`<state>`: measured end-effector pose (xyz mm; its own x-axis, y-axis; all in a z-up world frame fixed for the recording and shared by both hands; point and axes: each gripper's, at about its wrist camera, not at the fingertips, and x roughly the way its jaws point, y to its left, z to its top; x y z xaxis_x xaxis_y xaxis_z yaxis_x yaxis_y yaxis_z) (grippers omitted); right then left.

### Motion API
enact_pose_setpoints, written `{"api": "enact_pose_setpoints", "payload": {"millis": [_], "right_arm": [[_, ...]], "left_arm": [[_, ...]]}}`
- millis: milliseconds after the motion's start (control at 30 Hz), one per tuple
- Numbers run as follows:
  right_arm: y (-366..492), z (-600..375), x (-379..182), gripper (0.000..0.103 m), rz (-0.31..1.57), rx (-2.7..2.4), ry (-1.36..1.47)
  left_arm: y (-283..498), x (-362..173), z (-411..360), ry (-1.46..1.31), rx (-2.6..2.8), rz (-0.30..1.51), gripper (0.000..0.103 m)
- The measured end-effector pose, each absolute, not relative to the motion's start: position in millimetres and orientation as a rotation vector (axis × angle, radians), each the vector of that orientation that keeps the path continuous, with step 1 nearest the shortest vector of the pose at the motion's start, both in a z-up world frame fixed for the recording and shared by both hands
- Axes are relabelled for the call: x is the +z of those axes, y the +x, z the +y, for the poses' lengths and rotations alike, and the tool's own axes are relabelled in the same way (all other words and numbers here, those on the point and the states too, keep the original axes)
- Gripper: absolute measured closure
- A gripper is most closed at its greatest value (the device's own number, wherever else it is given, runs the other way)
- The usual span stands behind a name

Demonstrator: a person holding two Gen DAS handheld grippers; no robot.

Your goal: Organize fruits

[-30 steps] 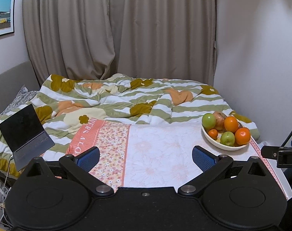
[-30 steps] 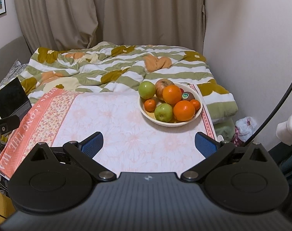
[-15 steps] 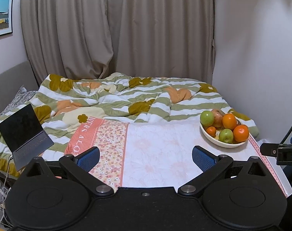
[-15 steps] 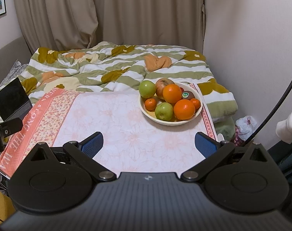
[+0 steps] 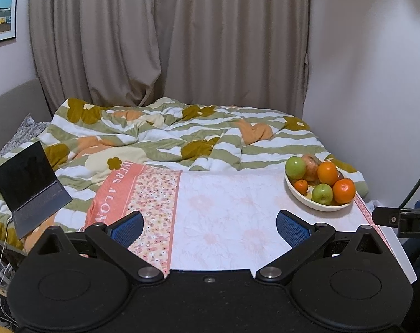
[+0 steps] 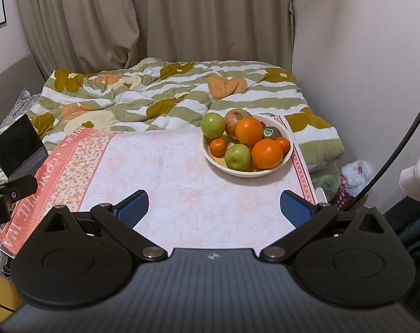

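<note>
Both views had drifted only slightly; left gripper (image 5: 208, 226) and right gripper (image 6: 214, 204) jaws stood apart, empty. Fruit bowl (image 6: 289, 149) sat beyond them, all fruit inside.

Bowl (image 6: 289, 154) sits on tablecloth (image 6: 182, 183), upper right of centre in right wrist view; mid-right edge in left wrist view. Fruit piled in bowl: apples (image 6: 213, 125) at its left and front, oranges (image 6: 248, 131) centre and right, small mandarins betw. them. Bedding (image 6: 160, 94) lies behind cloth, curtain (image 6: 154, 16) behind that, top of frame. Laptop (image 5: 29, 186) stands at left edge on bedding. Picture (image 5: 0, 11) on wall, upper left corner. Plastic bag (image 6: 355, 170) at right, below cloth level.
</note>
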<state>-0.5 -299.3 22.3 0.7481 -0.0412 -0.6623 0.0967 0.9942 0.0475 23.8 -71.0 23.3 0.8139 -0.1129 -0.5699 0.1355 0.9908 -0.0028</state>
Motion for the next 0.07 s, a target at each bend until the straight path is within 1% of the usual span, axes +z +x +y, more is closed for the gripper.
{"api": "enact_pose_setpoints", "payload": {"millis": [67], "right_arm": [[-0.5,-298.1,20.3,0.000,0.729,-0.077,0.085]], "left_arm": [[24.0,22.7,-72.4,0.055,-0.131,0.599,0.000]]}}
